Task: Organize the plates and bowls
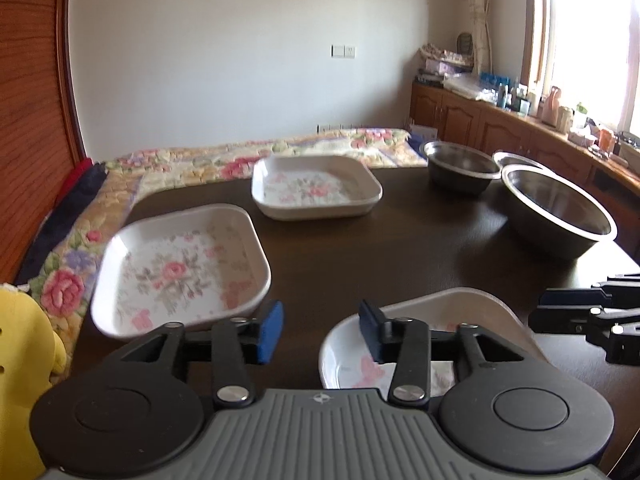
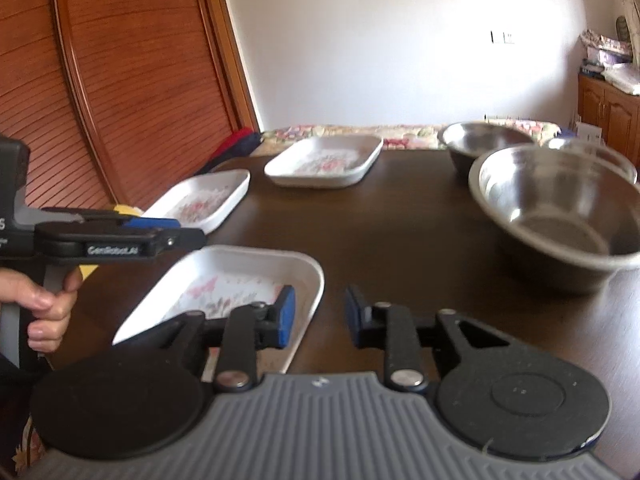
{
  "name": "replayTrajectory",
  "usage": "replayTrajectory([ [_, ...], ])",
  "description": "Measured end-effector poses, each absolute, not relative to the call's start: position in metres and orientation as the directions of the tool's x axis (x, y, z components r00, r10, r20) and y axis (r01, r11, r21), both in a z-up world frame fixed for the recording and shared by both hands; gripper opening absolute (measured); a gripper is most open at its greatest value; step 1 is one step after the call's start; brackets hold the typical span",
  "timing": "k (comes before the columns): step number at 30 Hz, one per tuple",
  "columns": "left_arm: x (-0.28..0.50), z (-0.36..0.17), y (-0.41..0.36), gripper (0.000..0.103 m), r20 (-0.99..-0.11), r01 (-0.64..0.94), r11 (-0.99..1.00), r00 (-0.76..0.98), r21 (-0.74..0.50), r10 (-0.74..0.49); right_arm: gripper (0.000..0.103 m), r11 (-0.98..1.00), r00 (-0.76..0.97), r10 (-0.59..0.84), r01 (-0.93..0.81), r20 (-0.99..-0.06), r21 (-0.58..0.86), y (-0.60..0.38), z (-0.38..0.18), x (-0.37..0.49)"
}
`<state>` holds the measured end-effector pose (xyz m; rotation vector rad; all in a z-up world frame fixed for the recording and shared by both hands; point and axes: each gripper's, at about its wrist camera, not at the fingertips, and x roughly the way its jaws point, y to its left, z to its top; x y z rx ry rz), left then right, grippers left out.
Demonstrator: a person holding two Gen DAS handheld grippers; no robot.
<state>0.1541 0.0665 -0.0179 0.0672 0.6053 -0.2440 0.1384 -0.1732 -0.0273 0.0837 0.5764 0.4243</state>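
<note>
On the dark tabletop [image 1: 400, 248] stand three white square plates with a flower print and three steel bowls. The nearest plate [image 2: 224, 288] lies just under both grippers, the second plate [image 1: 180, 268] at the left edge, the third plate [image 1: 316, 186] farther back. The big bowl [image 2: 560, 208] is at the right, with a smaller bowl [image 1: 460, 170] behind it and a third bowl [image 2: 592, 156] partly hidden.

The left gripper [image 1: 320, 332] and the right gripper [image 2: 320, 314] both have their fingers spread apart and hold nothing.

The plates look stiff, light and smooth, perhaps melamine; I would pinch the raised rim. The bowls seem thin, slippery metal, best gripped at the lip, and should nest easily.
</note>
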Motion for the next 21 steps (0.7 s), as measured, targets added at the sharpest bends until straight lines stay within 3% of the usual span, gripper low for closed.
replayTrajectory([
  [9,0.155,-0.001,0.08,0.087,-0.498,0.197,0.98,0.85,0.0,-0.171,0.038,0.903,0.784,0.42,-0.41,-0.457,0.127,-0.161,-0.008,0.16],
  [12,0.157,0.0,0.088,0.095,-0.474,0.167,0.986,0.868,-0.002,-0.148,0.042,0.895,0.779,0.433,-0.431,-0.454,0.115,-0.152,-0.006,0.169],
  [15,0.158,0.001,0.098,0.101,-0.452,0.135,0.991,0.884,-0.006,-0.123,0.051,0.889,0.774,0.444,-0.446,-0.451,0.109,-0.143,-0.004,0.178],
  [21,0.165,-0.001,0.116,0.102,-0.417,0.088,0.996,0.906,0.019,-0.072,0.061,0.88,0.765,0.455,-0.465,-0.455,0.097,-0.127,0.0,0.195],
])
